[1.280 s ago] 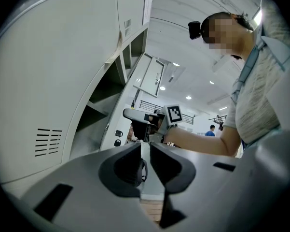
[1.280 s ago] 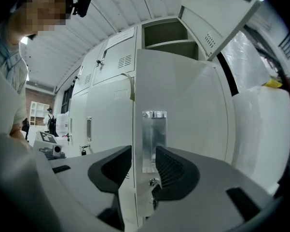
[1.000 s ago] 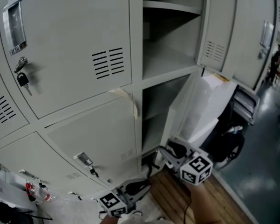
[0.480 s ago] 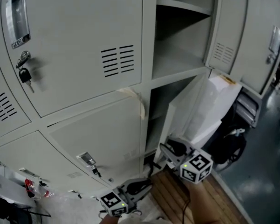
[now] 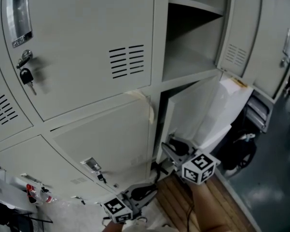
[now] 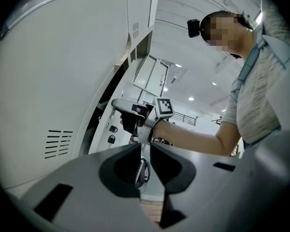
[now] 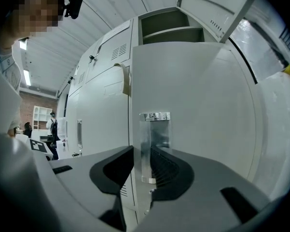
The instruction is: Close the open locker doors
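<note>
A bank of pale grey metal lockers (image 5: 87,37) fills the frame. The right tongs (image 5: 168,148) sit at the lower edge of a half-open pale grey lower door (image 5: 190,110). Their jaws have just been closing, and whether anything lies between them cannot be told. The left tongs (image 5: 147,193) hang low over the brown plank floor (image 5: 176,204).
</note>
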